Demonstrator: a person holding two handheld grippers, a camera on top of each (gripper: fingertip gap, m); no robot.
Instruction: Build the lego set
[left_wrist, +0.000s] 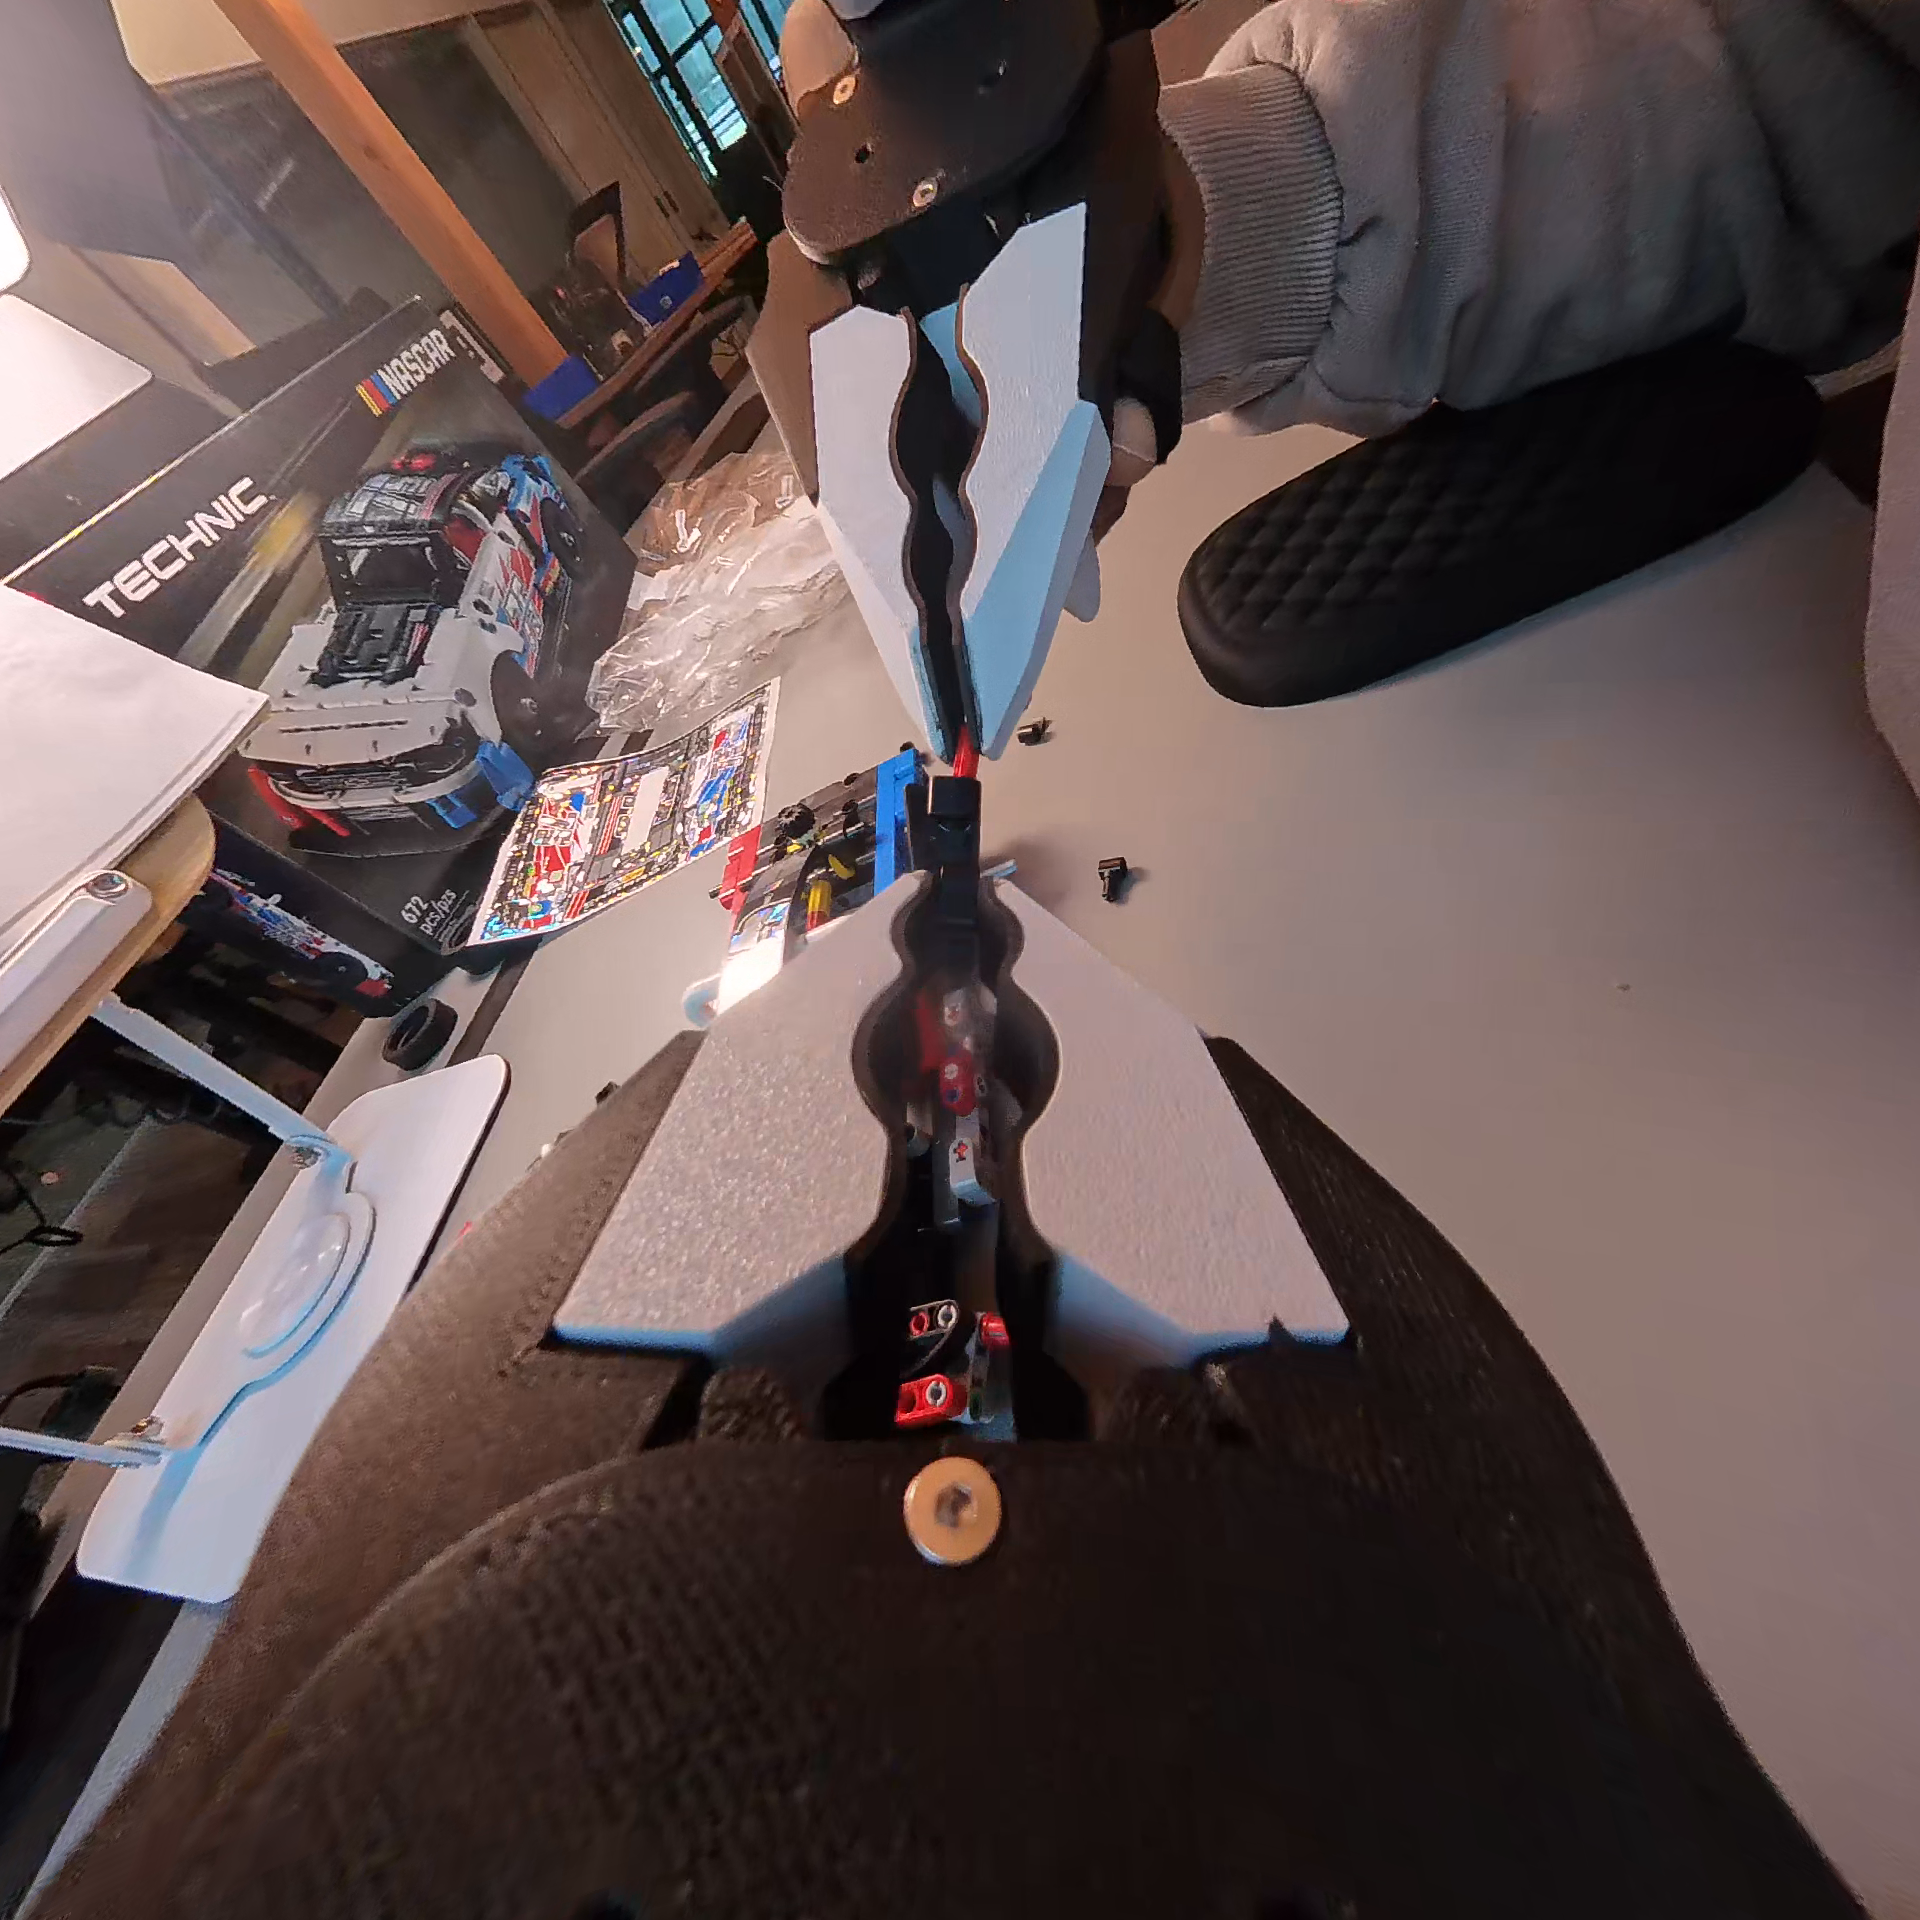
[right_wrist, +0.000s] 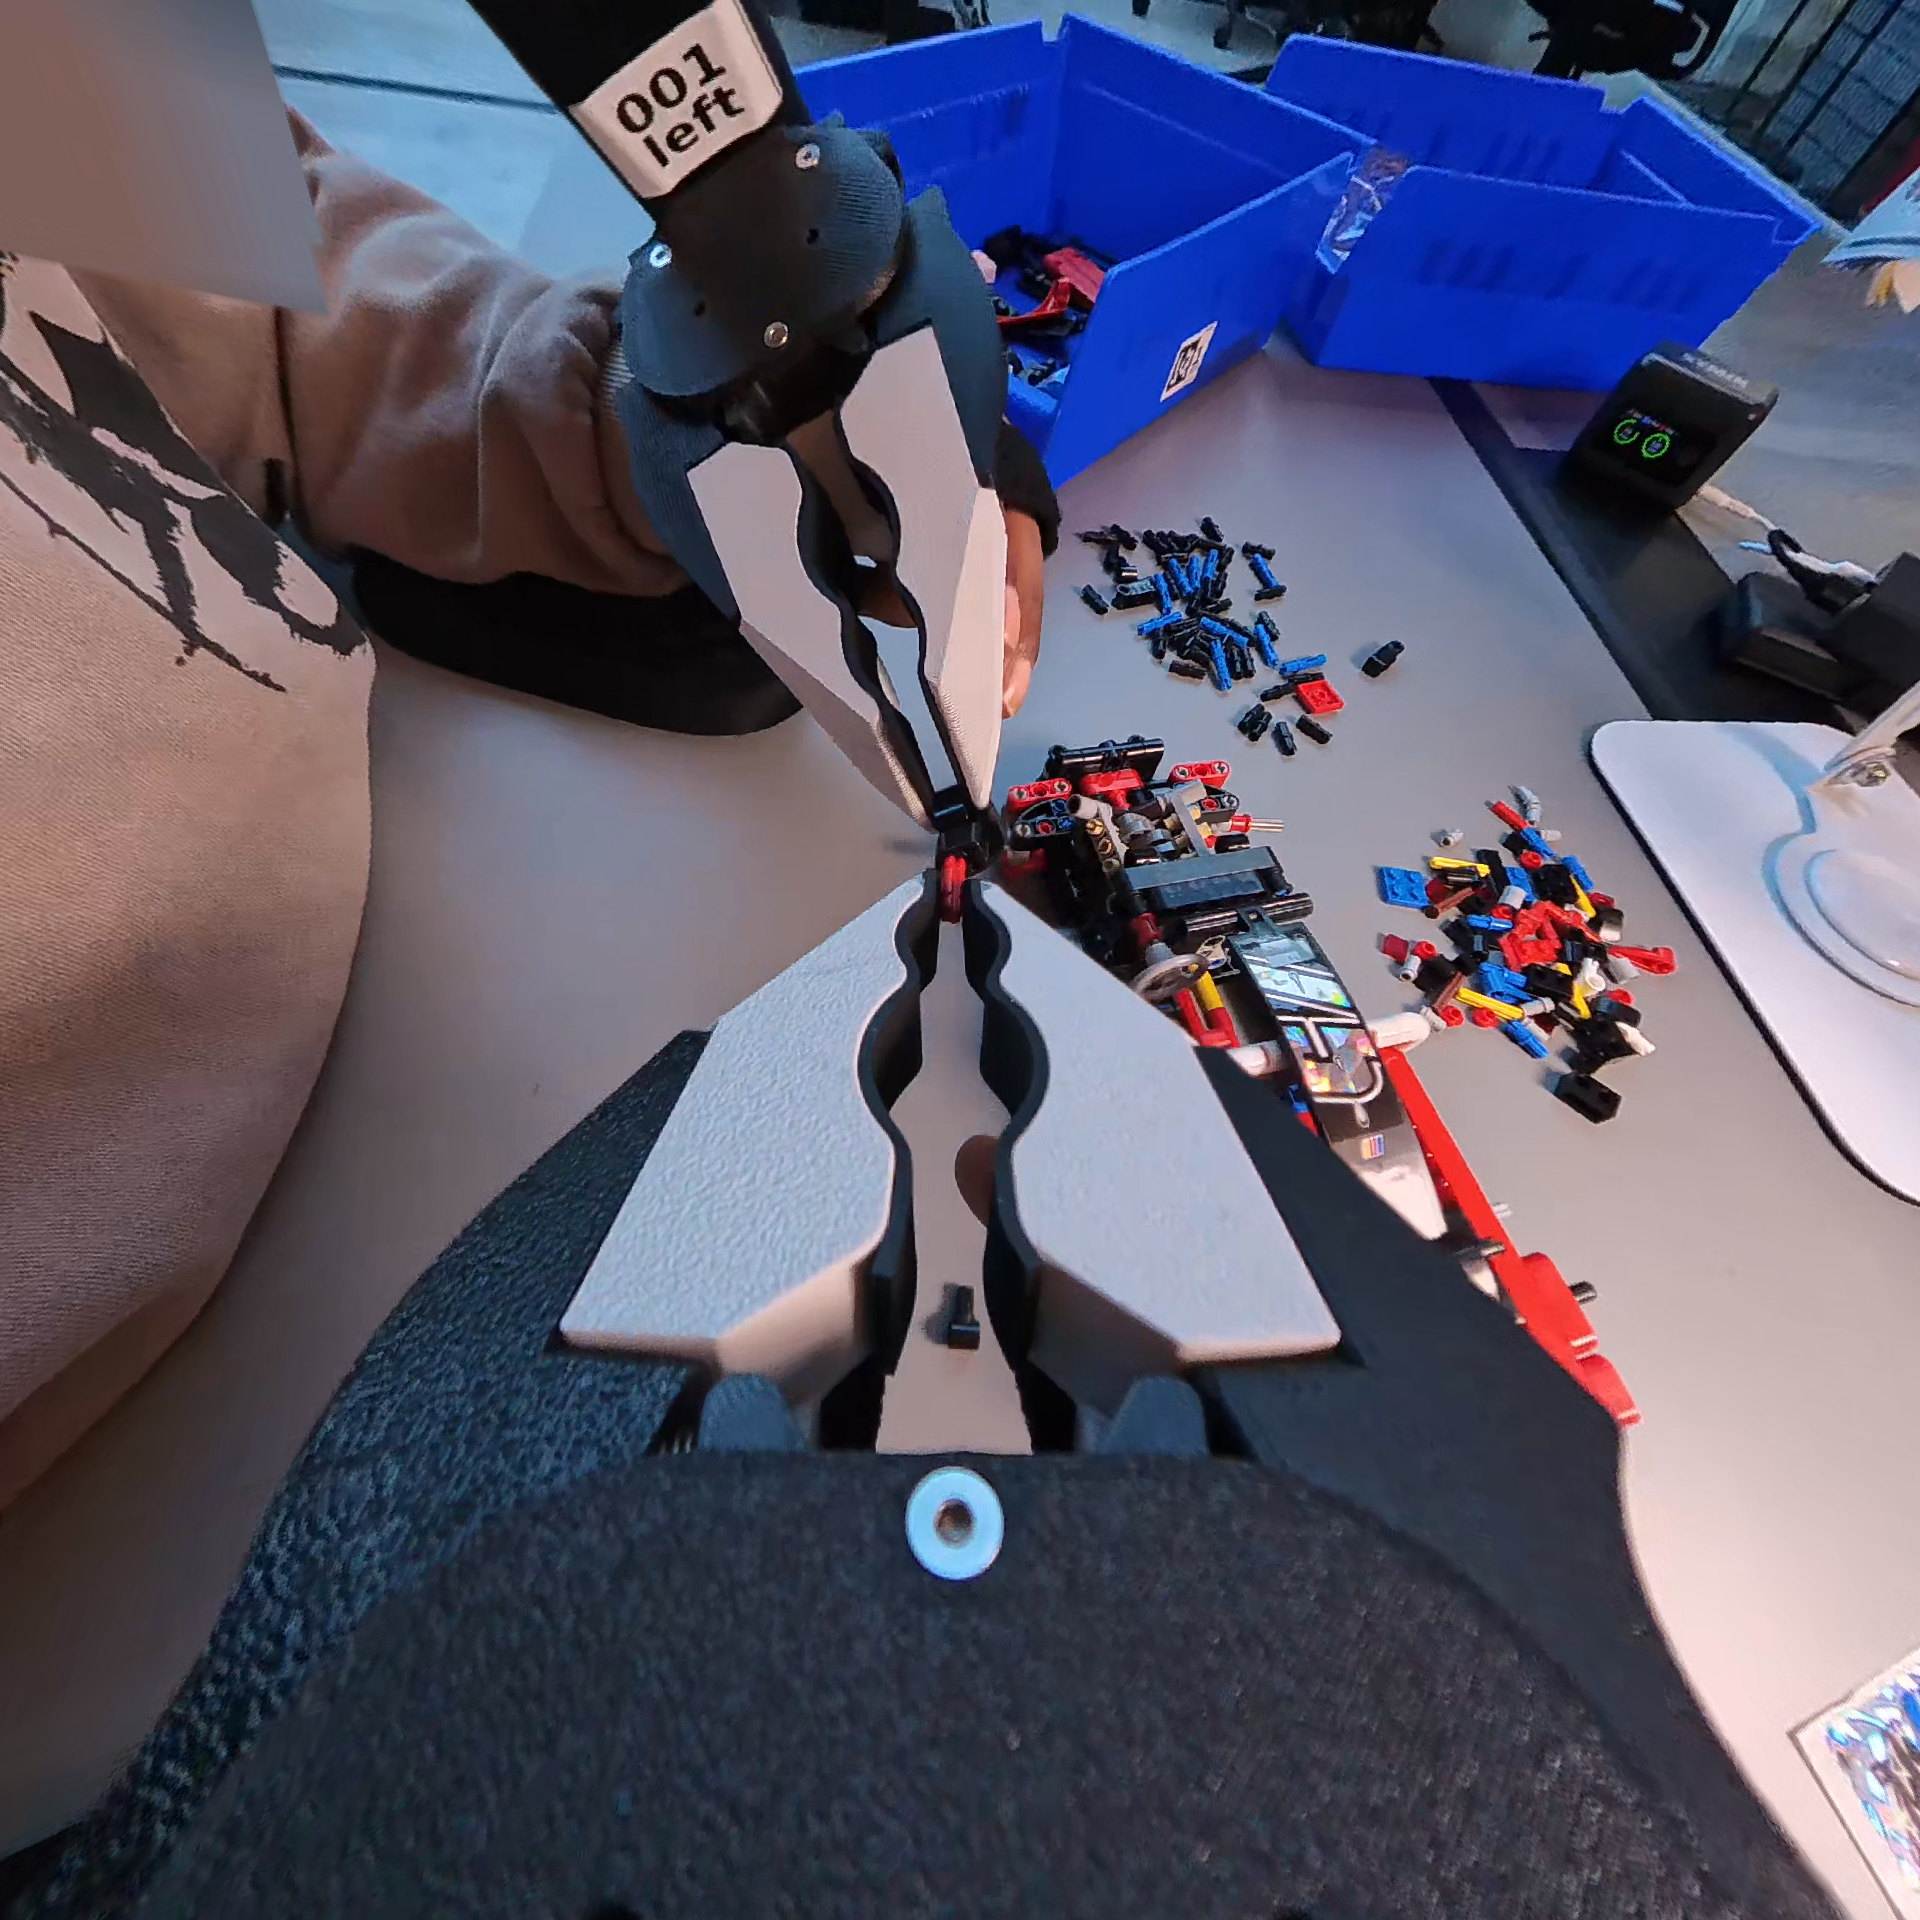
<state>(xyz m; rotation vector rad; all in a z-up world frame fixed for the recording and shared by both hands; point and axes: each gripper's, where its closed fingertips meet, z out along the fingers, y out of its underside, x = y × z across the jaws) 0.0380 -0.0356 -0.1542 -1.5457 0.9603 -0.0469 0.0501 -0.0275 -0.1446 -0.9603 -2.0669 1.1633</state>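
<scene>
Lego chassis (right_wrist: 1195, 883), partly built in red, black and grey, lies on the grey table (right_wrist: 582, 935) just right of where the two grippers meet. Left gripper (right_wrist: 951, 821) has its jaws together on a small black connector (left_wrist: 951, 821). Right gripper (right_wrist: 948, 894) comes tip to tip against it, jaws pinched on a short red pin (right_wrist: 948, 883) that meets the black piece.

Blue bins (right_wrist: 1164, 270) stand at the far edge of the table: the nearer one holds black and red parts, the farther one's contents can't be made out.

Loose black and blue pins (right_wrist: 1205, 613) lie in a pile behind the chassis; a mixed heap of coloured pieces (right_wrist: 1527, 956) sits to its right.

In the left wrist view, the set's box (left_wrist: 343, 582) lies beyond a sticker sheet (left_wrist: 634, 821), with empty clear bags (left_wrist: 717, 613) near it.
</scene>
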